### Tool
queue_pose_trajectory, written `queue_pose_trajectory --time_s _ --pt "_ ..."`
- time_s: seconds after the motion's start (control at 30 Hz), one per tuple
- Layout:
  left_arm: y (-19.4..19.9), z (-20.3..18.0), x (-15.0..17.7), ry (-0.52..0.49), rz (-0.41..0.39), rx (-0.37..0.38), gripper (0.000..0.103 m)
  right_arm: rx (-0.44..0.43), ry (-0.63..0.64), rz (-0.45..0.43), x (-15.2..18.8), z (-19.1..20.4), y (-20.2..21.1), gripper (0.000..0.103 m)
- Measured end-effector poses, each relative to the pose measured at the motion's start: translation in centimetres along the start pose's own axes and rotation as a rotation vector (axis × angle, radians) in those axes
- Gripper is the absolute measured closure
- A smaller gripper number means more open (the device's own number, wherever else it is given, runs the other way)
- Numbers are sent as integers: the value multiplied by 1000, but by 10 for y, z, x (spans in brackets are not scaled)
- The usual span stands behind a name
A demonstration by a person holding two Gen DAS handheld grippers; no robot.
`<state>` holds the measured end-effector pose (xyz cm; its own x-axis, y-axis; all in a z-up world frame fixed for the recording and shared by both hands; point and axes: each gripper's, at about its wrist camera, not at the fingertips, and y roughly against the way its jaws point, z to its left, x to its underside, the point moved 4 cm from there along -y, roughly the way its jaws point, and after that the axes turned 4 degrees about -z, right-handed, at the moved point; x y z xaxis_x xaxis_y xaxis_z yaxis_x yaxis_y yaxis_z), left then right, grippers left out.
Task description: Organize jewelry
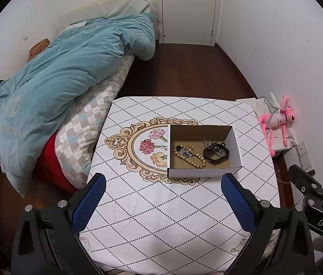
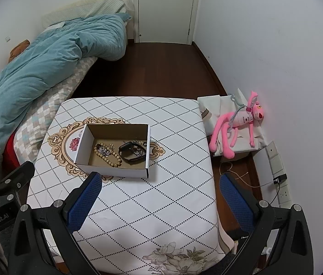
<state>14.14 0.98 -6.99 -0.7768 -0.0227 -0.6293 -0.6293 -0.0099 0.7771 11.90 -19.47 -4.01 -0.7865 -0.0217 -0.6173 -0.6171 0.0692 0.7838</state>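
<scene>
Jewelry work, seen from my two grippers: left gripper point(image 1: 163, 197) and right gripper point(image 2: 160, 197) hover spread and empty above the table point(image 2: 172, 206). Beyond them, bead bracelet point(image 2: 107, 154), black band point(image 2: 130, 152) and chain point(image 2: 138, 152) lie inside the cardboard box point(image 2: 113, 171); I can't judge whether sorting remains.

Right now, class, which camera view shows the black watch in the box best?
The left wrist view: the black watch faces the camera, unobstructed. In the right wrist view the watch is equally visible but appears slightly smaller, inside the box.
</scene>
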Motion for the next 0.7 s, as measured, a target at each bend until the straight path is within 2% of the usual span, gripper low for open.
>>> queue_pose_trajectory --time_s 0.7 --pt "0 2 1 5 4 3 0 3 7 -1 0 0 1 0"
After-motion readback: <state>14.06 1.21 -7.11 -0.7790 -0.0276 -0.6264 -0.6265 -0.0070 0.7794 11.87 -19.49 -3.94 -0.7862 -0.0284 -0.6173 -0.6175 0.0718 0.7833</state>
